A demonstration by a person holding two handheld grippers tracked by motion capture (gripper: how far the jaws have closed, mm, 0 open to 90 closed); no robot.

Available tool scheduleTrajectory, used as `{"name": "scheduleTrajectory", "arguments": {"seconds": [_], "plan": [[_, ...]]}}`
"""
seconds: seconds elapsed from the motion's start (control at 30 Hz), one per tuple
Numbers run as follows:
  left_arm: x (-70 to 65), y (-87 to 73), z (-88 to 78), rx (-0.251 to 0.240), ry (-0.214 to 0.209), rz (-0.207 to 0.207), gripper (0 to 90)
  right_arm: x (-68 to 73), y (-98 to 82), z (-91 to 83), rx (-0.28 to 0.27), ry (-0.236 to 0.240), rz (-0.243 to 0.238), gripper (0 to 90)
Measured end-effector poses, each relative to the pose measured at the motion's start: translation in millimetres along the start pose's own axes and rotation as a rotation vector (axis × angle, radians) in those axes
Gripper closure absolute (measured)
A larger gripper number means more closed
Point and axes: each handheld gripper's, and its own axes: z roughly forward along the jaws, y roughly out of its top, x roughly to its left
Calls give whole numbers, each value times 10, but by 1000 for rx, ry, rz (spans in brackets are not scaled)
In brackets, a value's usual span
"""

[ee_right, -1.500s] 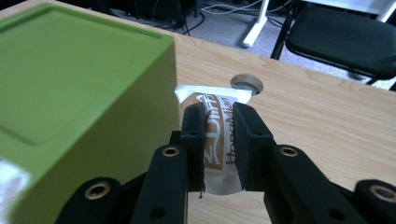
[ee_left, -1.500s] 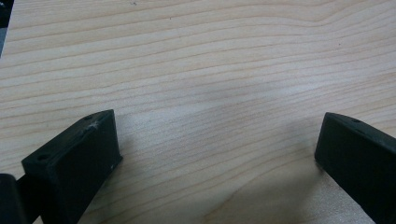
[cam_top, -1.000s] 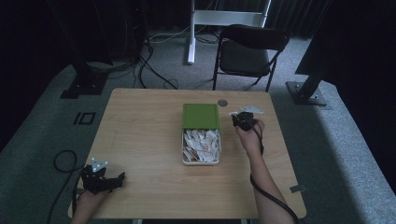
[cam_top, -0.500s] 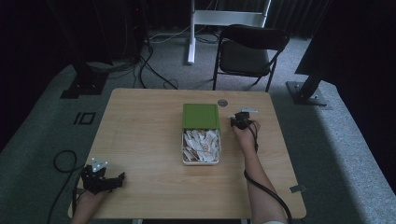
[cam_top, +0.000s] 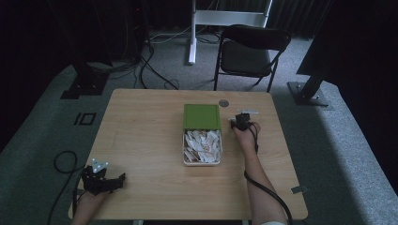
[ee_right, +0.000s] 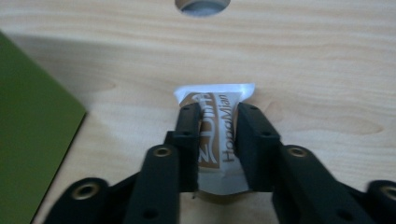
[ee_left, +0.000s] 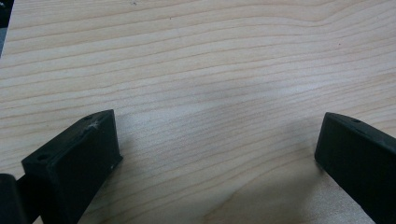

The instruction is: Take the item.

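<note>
Wooden table, sorting step: my right gripper clamps a HongMian sachet beside the open sachet box, likely set-down next; my left gripper rests wide, empty.

High view: fixed camera above near edge of wooden table, facing forward and down; whole tabletop in frame, floor and chair beyond far edge. Left gripper view: camera riding left gripper at table's near left corner, very close to tabletop. Right gripper view: camera riding right gripper, close above table, facing far edge. Shared with high view: green lid, round hole near table's far edge.
</note>
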Motion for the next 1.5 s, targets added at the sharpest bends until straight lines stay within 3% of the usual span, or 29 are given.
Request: {"name": "scheduleTrajectory", "arguments": {"seconds": [0.27, 0.4, 0.47, 0.6, 0.73, 0.9, 1.07, 1.27, 1.5], "plan": [[0, 0, 0, 0, 0, 0, 7, -41, 9, -160, -26, 56, -2, 475], [0, 0, 0, 0, 0, 0, 7, -83, 4, -288, -50, 84, 7, 449], [0, 0, 0, 0, 0, 0, 7, -103, -15, -339, -59, 80, -8, 434], [0, 0, 0, 0, 0, 0, 7, -149, -50, -438, -92, 66, 10, 396], [0, 0, 0, 0, 0, 0, 7, -173, -88, -529, -104, 51, -14, 363], [0, 0, 0, 0, 0, 0, 7, -194, -164, -661, -126, 50, 5, 328], [0, 0, 0, 0, 0, 0, 7, -247, -260, -766, -153, 21, -19, 302], [0, 0, 0, 0, 0, 0, 7, -353, -404, -843, -158, -4, -8, 273], [0, 0, 0, 0, 0, 0, 7, -465, -567, -950, -143, -35, 43, 246]]}}
